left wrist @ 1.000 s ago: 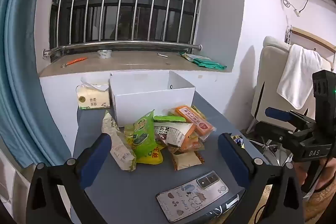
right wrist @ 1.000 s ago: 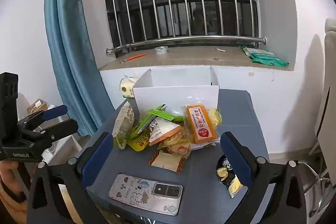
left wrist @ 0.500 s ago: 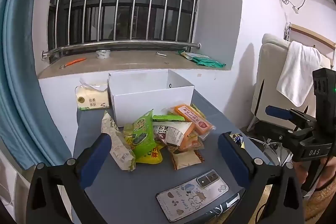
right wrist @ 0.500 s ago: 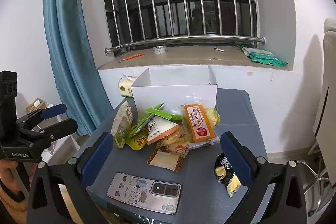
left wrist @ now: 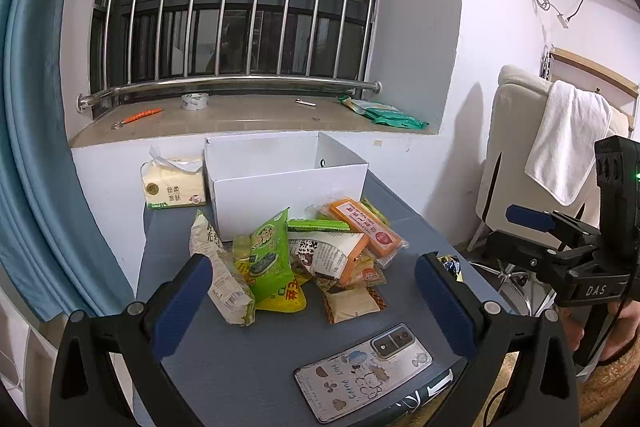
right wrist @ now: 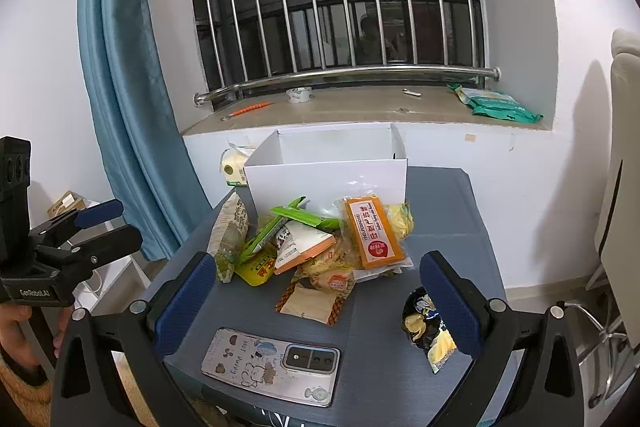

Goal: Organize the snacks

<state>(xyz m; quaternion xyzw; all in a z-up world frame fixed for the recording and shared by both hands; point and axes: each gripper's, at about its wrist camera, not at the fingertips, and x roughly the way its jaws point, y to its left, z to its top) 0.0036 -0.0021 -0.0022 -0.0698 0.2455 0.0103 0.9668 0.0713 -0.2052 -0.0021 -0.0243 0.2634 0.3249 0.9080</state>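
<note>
A pile of snack packets (left wrist: 304,259) lies on the blue-grey table (left wrist: 248,367), in front of an open white box (left wrist: 280,183). The pile also shows in the right wrist view (right wrist: 320,247), in front of the box (right wrist: 324,179). It includes a green packet (left wrist: 270,253), an orange bar (right wrist: 370,233) and a tan bag (left wrist: 220,275). A dark packet (right wrist: 426,327) lies apart at the right. My left gripper (left wrist: 310,303) is open and empty, held short of the pile. My right gripper (right wrist: 320,303) is open and empty, also short of the pile.
A phone in a cartoon case (left wrist: 362,371) lies at the table's near edge, also in the right wrist view (right wrist: 272,365). A tissue pack (left wrist: 174,187) stands left of the box. A windowsill (left wrist: 248,115) and blue curtain (right wrist: 124,67) lie behind. A chair with a towel (left wrist: 568,139) stands right.
Both views have shifted only slightly. Both grippers stay open and empty, and the snacks have not moved.
</note>
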